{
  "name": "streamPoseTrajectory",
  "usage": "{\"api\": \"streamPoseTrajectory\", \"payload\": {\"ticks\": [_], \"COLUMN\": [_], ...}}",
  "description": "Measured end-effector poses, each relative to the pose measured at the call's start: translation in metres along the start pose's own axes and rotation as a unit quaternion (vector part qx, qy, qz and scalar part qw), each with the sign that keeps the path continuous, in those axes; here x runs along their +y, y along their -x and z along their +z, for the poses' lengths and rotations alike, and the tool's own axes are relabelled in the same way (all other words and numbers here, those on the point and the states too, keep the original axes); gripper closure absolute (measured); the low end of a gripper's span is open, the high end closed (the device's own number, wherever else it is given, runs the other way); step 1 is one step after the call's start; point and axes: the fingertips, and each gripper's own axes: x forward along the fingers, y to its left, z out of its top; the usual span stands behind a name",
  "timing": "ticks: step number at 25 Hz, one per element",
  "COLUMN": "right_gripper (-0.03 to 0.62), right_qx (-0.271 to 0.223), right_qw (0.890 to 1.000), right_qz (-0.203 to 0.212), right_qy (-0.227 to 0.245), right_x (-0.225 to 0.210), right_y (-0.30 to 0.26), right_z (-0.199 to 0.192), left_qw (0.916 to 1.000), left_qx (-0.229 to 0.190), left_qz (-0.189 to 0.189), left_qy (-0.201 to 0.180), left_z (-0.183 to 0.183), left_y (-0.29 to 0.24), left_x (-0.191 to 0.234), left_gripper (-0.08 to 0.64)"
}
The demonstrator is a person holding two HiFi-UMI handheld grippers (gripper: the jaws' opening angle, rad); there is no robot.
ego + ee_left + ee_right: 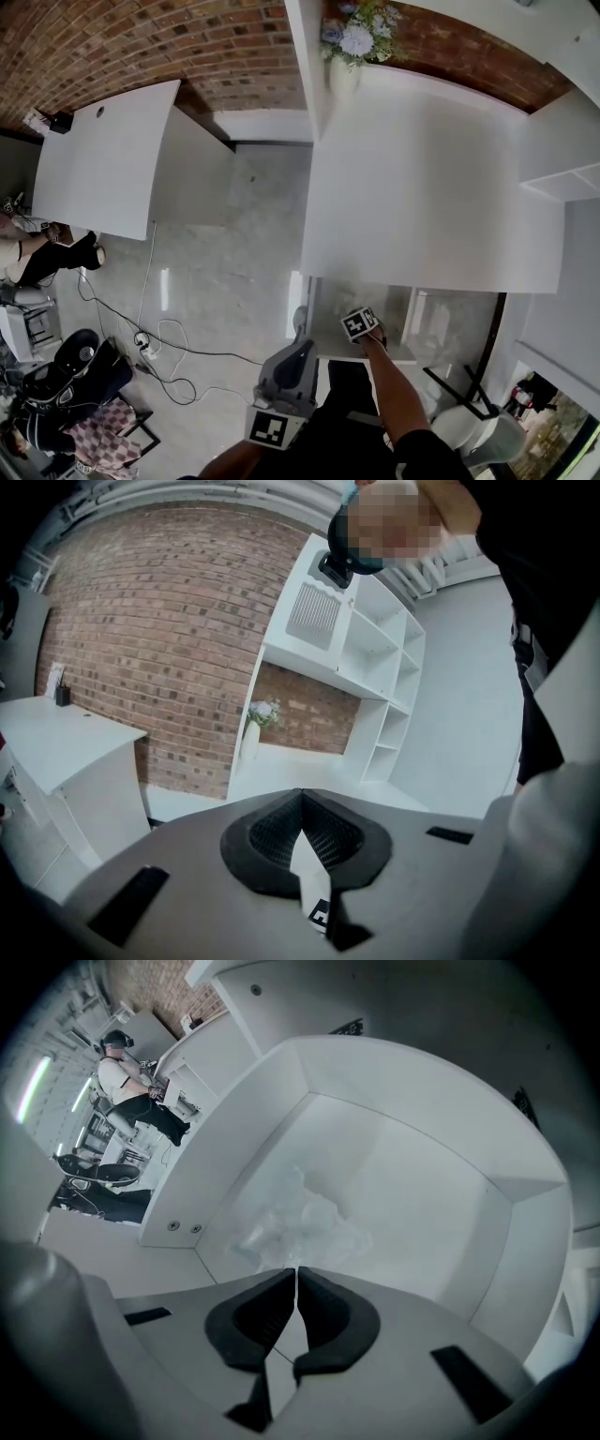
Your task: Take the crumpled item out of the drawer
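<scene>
The white drawer stands pulled out from under the white desk. In it lies the crumpled item, a wad of clear, whitish film near the drawer's front left corner. My right gripper reaches down into the drawer, and its jaws are pinched together on the near edge of the wad. In the head view the right gripper shows by its marker cube above the drawer. My left gripper hangs left of the drawer, shut with nothing in it, and it points up at the room.
A vase of flowers stands at the desk's far left corner. A second white desk is across the floor at left, with cables and a chair below it. White shelving lines the right. A person sits far off.
</scene>
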Motion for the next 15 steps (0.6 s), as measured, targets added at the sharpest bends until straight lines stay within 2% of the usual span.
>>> {"api": "streamPoseTrajectory", "payload": {"ticks": [8, 15], "right_gripper": [0.577, 0.577], "right_qx": [-0.035, -0.108], "right_qw": [0.999, 0.993], "right_qz": [-0.015, -0.037], "right_qy": [-0.015, -0.009], "right_x": [-0.004, 0.017], "right_y": [0.029, 0.105], "right_z": [0.007, 0.017], "left_qw": [0.9997, 0.9983], "left_qx": [-0.021, -0.049], "left_qz": [-0.013, -0.028], "left_qy": [-0.003, -0.012], "left_z": [0.009, 0.032], "left_y": [0.013, 0.042], "left_x": [-0.004, -0.009], "left_gripper": [0.543, 0.543]}}
